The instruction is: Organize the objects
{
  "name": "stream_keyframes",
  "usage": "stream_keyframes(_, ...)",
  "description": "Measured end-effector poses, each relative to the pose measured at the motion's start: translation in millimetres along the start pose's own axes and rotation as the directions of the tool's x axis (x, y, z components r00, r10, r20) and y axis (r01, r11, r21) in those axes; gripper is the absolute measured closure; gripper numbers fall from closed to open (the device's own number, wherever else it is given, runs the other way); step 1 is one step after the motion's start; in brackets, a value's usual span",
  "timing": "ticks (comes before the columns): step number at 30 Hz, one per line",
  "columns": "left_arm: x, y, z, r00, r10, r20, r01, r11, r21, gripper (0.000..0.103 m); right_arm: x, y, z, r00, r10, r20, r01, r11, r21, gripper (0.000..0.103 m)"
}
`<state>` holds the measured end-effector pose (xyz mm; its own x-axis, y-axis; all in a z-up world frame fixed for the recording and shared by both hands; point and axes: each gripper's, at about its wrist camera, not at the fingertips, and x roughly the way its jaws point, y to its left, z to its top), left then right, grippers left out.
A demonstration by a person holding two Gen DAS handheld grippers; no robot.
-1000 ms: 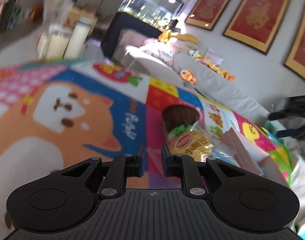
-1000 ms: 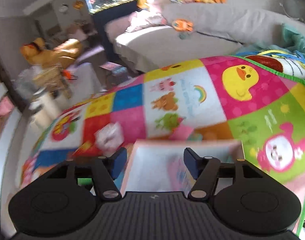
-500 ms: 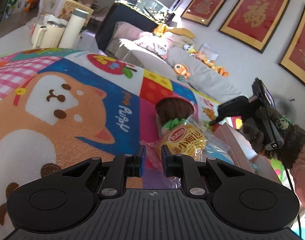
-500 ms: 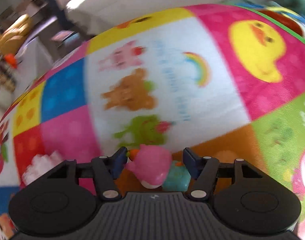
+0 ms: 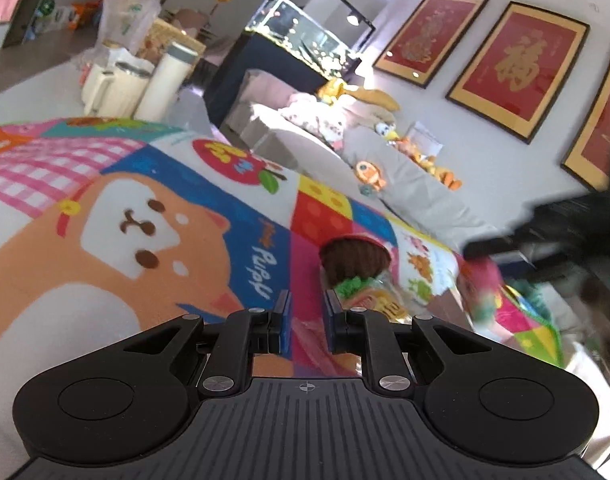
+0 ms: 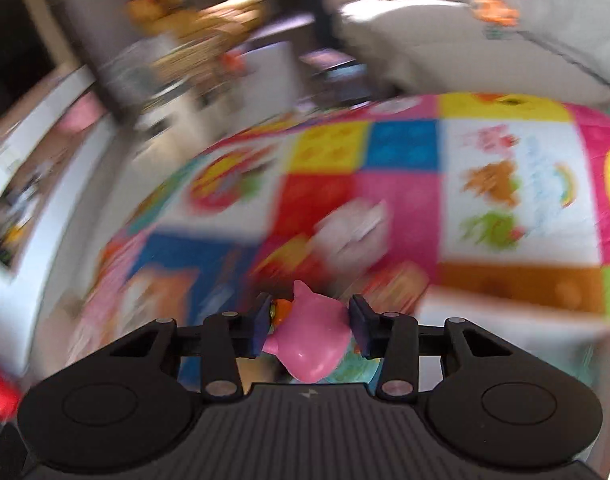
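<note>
While your right gripper (image 6: 309, 326) has just been closing its fingers onto the pink toy (image 6: 309, 340), you are mid pick. Next, carry it to the box; your left gripper (image 5: 307, 320) waits narrow and empty.

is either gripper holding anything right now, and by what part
The right gripper has just closed on the pink toy, pads on its two sides. The left gripper is shut, empty.

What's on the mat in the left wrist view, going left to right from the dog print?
Orange dog print → brown round plush toy with green frill → yellow snack packet → blurred pink toy held by the black right gripper.
</note>
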<state>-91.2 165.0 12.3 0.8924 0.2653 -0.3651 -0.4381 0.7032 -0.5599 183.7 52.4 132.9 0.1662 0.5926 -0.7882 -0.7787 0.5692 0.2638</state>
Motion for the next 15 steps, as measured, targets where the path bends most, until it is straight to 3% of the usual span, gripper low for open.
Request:
stream_keyframes(2,3.1,-2.9,-2.6,0.999,-0.024,-0.031,0.025,1.0,0.008,0.085,-17.7,15.0,-23.4,0.999,0.037,-0.031,-0.038,0.998,-0.051,0.058)
stream_keyframes(5,8.1,-10.2,-9.4,0.995,-0.061,-0.073,0.064,0.997,0.043,0.085,-45.0,7.2,-25.0,0.998,-0.001,0.07,0.009,0.994,-0.108,0.052)
stream_keyframes(7,11.4,-13.7,-13.7,0.991,-0.091,-0.1,0.096,0.994,0.052,0.085,-47.2,-28.2,-8.6,0.991,-0.073,0.114,0.072,0.997,0.007,0.048)
stream_keyframes(9,13.0,-16.8,-16.8,0.989,-0.101,-0.111,0.109,0.992,0.067,0.085,-32.9,-78.2,10.7,0.98,-0.173,0.102,0.156,0.976,0.151,0.042)
stream_keyframes(12,13.8,-16.9,-18.5,0.988,-0.105,-0.113,0.113,0.991,0.066,0.085,2.3,-155.9,25.5,0.943,-0.332,0.007,0.31,0.886,0.346,0.032)
stream_keyframes(14,14.5,-15.8,-18.4,0.988,-0.107,-0.114,0.114,0.992,0.057,0.085,22.7,-199.2,23.6,0.922,-0.378,-0.081,0.372,0.81,0.453,0.032)
stream_keyframes(15,15.1,-15.3,-18.2,0.987,-0.107,-0.116,0.114,0.992,0.052,0.085,30.5,-217.1,17.9,0.925,-0.358,-0.126,0.37,0.775,0.513,0.032)
